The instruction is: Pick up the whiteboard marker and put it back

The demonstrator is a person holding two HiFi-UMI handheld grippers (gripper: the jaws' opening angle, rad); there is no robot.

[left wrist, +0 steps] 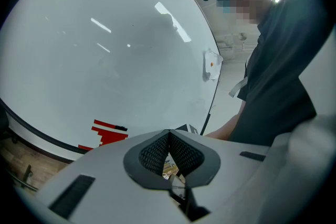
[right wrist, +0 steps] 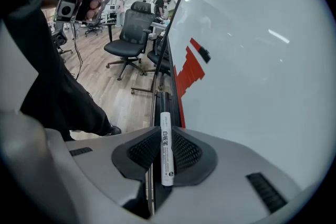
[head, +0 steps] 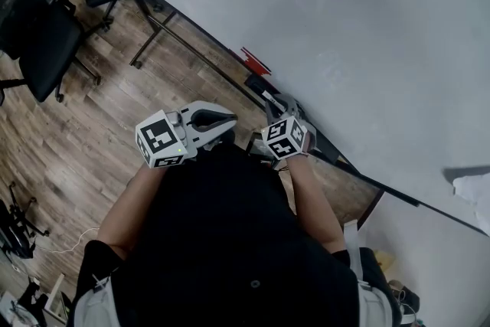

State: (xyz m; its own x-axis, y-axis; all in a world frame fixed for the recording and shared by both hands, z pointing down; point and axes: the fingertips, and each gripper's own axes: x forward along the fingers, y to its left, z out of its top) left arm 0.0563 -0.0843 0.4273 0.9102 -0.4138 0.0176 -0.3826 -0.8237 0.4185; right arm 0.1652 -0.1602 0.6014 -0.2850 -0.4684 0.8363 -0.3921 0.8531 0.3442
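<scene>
Marker, a slim white cylinder, pinched by ribbed black pads of right gripper; left gripper pressed together, empty; glossy whiteboard, wood-plank floor.

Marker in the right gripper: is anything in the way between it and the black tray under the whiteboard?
No, nothing that shows. The right gripper is shut on the marker, which points along the tray. The stretch of tray ahead of it looks bare.

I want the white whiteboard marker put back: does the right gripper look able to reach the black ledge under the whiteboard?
Probably yes. The right gripper, shut on the white whiteboard marker, points along the black ledge just ahead, and nothing shows between them.
</scene>
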